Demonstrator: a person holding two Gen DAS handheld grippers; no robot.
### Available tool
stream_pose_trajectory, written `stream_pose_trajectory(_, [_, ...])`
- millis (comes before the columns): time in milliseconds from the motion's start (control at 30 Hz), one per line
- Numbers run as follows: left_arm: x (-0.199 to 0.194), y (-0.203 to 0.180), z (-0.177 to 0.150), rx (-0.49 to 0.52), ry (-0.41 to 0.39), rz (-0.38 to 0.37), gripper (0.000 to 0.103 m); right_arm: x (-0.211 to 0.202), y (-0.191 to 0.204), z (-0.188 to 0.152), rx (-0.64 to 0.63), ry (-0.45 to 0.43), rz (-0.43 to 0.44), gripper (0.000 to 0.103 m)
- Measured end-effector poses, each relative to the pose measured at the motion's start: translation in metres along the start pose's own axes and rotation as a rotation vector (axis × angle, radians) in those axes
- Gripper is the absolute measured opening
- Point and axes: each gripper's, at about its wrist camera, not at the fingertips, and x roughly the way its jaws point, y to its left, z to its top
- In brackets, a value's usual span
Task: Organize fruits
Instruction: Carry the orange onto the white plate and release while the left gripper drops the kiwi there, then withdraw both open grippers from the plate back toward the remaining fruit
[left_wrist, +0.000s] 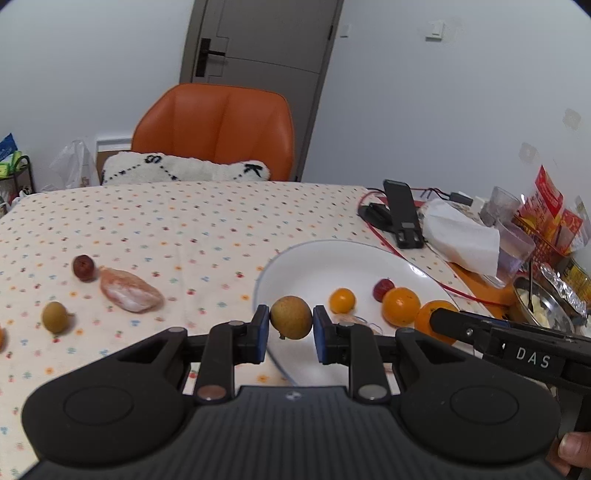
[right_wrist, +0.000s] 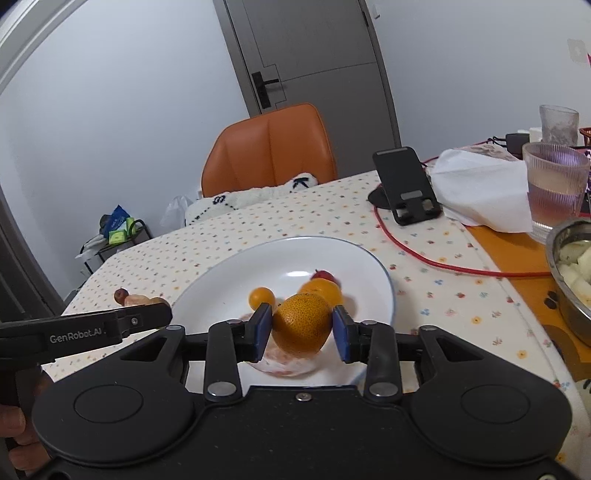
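Observation:
My left gripper is shut on a round brown-green fruit, held just above the left rim of the white plate. My right gripper is shut on an orange low over the plate, above a pink peeled citrus segment. On the plate lie a small orange fruit, a red date and a second orange. Left of the plate, on the cloth, lie another red date, a pink citrus segment and a brown-green fruit.
Behind the plate stand a black phone stand with a red cable, a white tissue, a ribbed glass and a steel bowl. An orange chair stands at the table's far edge.

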Motion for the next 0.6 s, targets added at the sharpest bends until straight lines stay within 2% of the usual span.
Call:
stream_pose_trajectory(100, [0.004, -0.005, -0.001, 0.015, 0.017, -0.002, 0.027, -0.005, -0.004, 0.0, 0.016, -0.017, 0.008, 0.074])
stream_pose_trajectory(133, [0.004, -0.007, -0.001, 0.026, 0.012, 0.003, 0.027, -0.007, -0.002, 0.0, 0.01, -0.027, -0.001, 0.078])
stream_pose_trajectory(233, [0.0, -0.004, 0.001, 0.025, 0.004, 0.018, 0.031, -0.008, 0.002, 0.0, 0.002, -0.037, 0.001, 0.079])
stream_pose_trajectory(333, [-0.009, 0.005, 0.004, 0.012, -0.012, 0.037, 0.039, -0.008, 0.009, 0.0, -0.005, -0.045, 0.016, 0.081])
stream_pose_trajectory(400, [-0.016, 0.012, 0.006, 0.005, -0.022, 0.052, 0.055, -0.007, 0.015, 0.0, -0.023, -0.043, 0.022, 0.085])
stream_pose_trajectory(500, [-0.025, 0.021, 0.008, -0.009, -0.028, 0.106, 0.071, -0.008, 0.027, 0.001, -0.047, -0.06, 0.027, 0.095])
stream_pose_trajectory(600, [-0.033, 0.028, 0.008, -0.005, -0.046, 0.156, 0.077, -0.011, 0.039, 0.001, -0.079, -0.09, 0.019, 0.101])
